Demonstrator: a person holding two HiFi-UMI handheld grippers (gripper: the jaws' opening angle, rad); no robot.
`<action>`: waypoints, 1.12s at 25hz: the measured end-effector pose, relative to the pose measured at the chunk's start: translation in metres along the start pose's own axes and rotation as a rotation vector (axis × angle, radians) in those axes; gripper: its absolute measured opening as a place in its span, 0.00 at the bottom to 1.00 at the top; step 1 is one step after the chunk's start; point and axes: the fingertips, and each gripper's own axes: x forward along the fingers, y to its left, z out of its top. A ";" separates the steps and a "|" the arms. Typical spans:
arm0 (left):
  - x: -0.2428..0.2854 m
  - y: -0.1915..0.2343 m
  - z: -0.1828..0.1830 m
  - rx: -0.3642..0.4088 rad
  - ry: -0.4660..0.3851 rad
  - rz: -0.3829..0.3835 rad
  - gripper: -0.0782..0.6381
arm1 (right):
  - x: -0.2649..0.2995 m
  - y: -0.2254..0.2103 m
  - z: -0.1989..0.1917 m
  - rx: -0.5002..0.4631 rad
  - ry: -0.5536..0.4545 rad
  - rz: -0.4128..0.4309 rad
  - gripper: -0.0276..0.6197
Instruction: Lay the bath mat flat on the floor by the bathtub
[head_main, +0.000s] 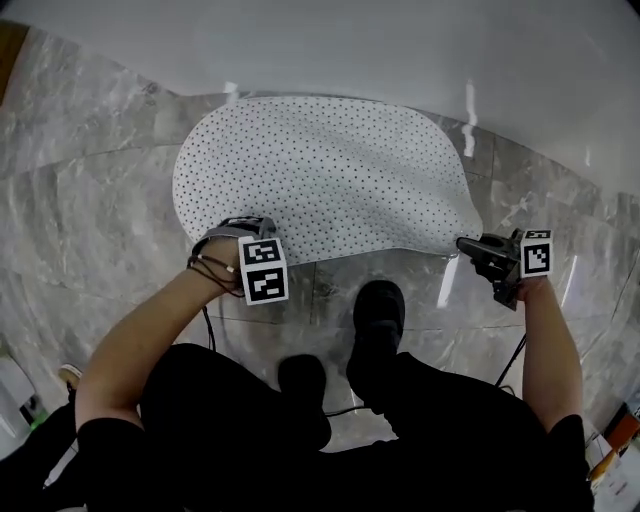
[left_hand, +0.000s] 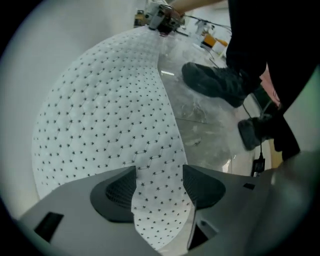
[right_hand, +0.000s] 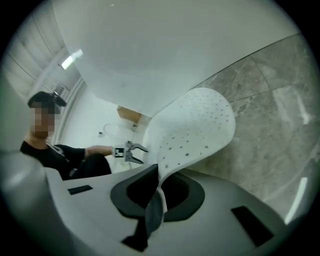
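Note:
The white bath mat (head_main: 320, 170) with small dark stars lies spread over the grey marble floor against the white bathtub (head_main: 400, 50). My left gripper (left_hand: 159, 187) points down over the mat's near left corner, open, with the mat (left_hand: 100, 115) lying between its pads. My right gripper (right_hand: 159, 187) is shut on the mat's near right edge, and the mat (right_hand: 195, 125) rises in a curl from the floor there. In the head view the left gripper (head_main: 245, 235) sits at the mat's front left and the right gripper (head_main: 465, 245) at its front right corner.
The person's black shoes (head_main: 378, 310) stand on the marble just in front of the mat's near edge. A cable (head_main: 208, 330) trails by the left leg. Small items (head_main: 620, 440) lie at the far right on the floor.

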 end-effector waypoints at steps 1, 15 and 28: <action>0.002 0.001 -0.001 0.033 0.025 0.033 0.53 | 0.002 -0.014 -0.002 -0.005 0.017 -0.083 0.09; -0.001 -0.012 -0.037 0.015 0.068 -0.036 0.14 | 0.012 -0.073 -0.046 -0.094 0.317 -0.390 0.15; 0.008 -0.027 -0.035 0.054 0.062 0.142 0.45 | 0.022 -0.091 -0.044 -0.189 0.473 -0.453 0.14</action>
